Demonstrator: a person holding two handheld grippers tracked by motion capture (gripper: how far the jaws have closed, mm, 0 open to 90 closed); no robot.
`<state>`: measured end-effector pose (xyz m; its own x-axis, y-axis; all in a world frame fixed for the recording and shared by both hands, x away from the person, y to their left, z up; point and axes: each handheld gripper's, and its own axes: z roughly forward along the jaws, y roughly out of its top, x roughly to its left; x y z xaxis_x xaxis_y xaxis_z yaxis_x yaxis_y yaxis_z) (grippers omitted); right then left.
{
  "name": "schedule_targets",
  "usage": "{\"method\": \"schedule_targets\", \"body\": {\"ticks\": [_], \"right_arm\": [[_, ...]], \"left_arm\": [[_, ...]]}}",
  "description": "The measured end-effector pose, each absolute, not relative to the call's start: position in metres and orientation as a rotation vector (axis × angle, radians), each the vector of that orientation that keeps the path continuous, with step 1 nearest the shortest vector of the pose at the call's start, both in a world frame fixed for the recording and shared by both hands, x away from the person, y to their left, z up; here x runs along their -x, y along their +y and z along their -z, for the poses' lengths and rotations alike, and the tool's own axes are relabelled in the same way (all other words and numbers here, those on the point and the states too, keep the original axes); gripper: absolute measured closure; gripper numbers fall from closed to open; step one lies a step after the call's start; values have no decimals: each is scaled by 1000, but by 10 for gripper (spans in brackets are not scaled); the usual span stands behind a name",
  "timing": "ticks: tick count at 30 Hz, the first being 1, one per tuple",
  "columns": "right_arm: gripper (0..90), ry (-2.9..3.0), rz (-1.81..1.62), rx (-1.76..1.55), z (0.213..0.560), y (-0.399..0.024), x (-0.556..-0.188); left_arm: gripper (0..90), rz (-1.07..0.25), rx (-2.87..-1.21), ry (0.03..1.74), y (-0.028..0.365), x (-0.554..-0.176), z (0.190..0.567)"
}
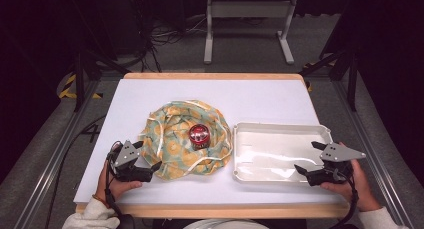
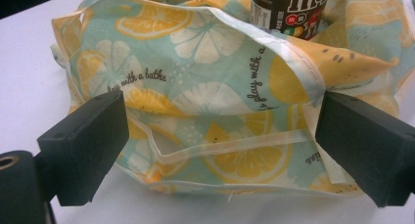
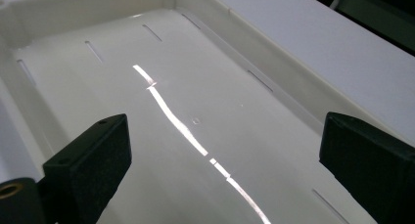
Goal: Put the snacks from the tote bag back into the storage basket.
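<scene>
High view first: at the near edge of the white desk [image 1: 150, 189] a person's left hand [image 1: 112, 186] holds the left hand-held gripper [image 1: 156, 166], its jaws spread apart at the near left rim of a crumpled cloth bag [image 1: 175, 149] printed with lemon slices on pale green. At the near right, the right hand [image 1: 350, 184] holds the right hand-held gripper [image 1: 307, 159], jaws likewise apart and holding nothing, over the near right part of a shallow white tray [image 1: 280, 128]. Left gripper view has both black jaws wide on either side of the bag's folded hem [image 2: 225, 145], gripping nothing, with a dark candy tub [image 2: 288, 11] standing farther in among the folds. From above, that tub shows a red lid [image 1: 199, 134] near the middle of the bag. Right gripper view looks along the tray's glossy floor [image 3: 195, 121], with narrow slots near its walls. Beyond the desk's far edge, cables [image 1: 165, 36] lie on the floor by a grey metal stand [image 1: 247, 11].
</scene>
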<state>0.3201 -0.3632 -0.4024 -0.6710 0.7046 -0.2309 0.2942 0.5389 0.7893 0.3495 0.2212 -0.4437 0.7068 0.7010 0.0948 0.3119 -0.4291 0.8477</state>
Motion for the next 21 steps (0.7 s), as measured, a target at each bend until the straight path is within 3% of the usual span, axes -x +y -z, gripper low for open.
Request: {"method": "schedule_targets", "body": {"ticks": [12, 16, 21], "right_arm": [[98, 2294, -1008, -793, 402, -354, -325], [213, 2319, -1028, -757, 399, -353, -328], [214, 2355, -1041, -734, 392, -346, -334]], "left_arm": [[64, -533, -2035, 763, 224, -347, 447], [64, -549, -2037, 769, 225, -347, 447], [65, -548, -2036, 777, 225, -347, 447]]}}
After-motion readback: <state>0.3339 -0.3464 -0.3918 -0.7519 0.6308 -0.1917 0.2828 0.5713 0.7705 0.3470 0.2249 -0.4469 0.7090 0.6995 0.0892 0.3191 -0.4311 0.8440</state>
